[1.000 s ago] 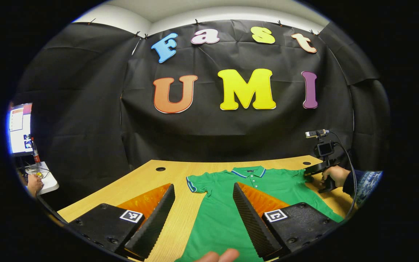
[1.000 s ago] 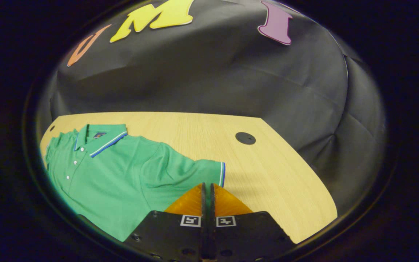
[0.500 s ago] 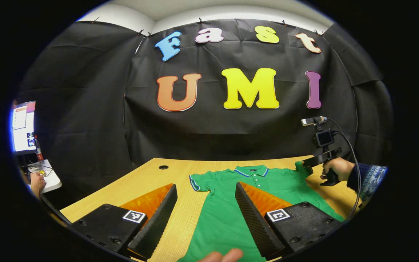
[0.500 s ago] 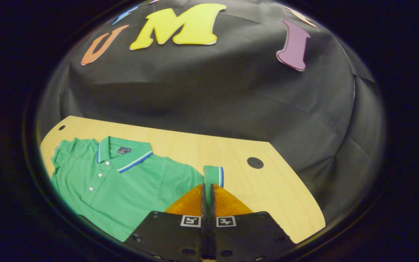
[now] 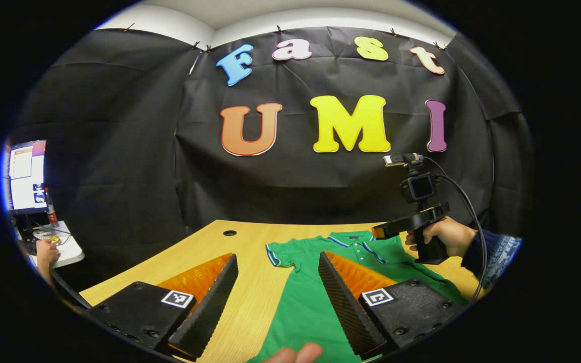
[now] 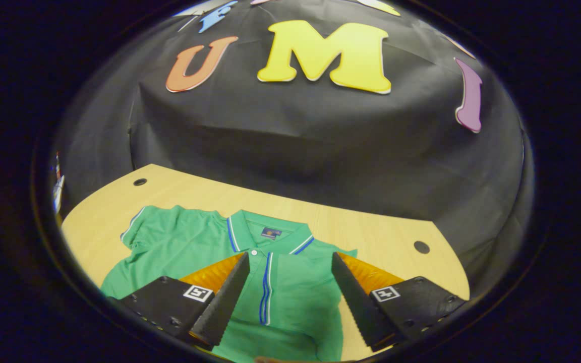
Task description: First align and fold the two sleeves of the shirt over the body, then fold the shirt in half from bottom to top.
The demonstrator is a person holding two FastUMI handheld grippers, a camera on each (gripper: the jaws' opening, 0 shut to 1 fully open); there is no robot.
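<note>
In the left gripper view, your left gripper [image 5: 275,297] hangs low over the near edge of the pale wooden surface [image 5: 205,247] with its jaws spread wide and nothing between them. The green short-sleeved polo shirt with blue-and-white trim [image 5: 310,302] lies face up across the middle of the surface, collar toward the far edge. Its sleeve on your left side [image 5: 281,252] lies out flat, away from the body. Your right gripper [image 5: 379,232] sits farther off, held above the collar and chest.

In the right gripper view, your right gripper [image 6: 290,292] hovers just over the chest with its jaws wide apart and empty. Below them, the sleeve on your right side [image 6: 295,287] lies folded in over the body, its striped cuff running beside the button placket. The other sleeve [image 6: 147,232] lies spread toward the far left corner.

You look to be partway through the sleeve step: one sleeve is over the body, one is not. The next move calls for your left gripper to close on the cuff of the spread sleeve and carry it inward, level with the folded one.
</note>
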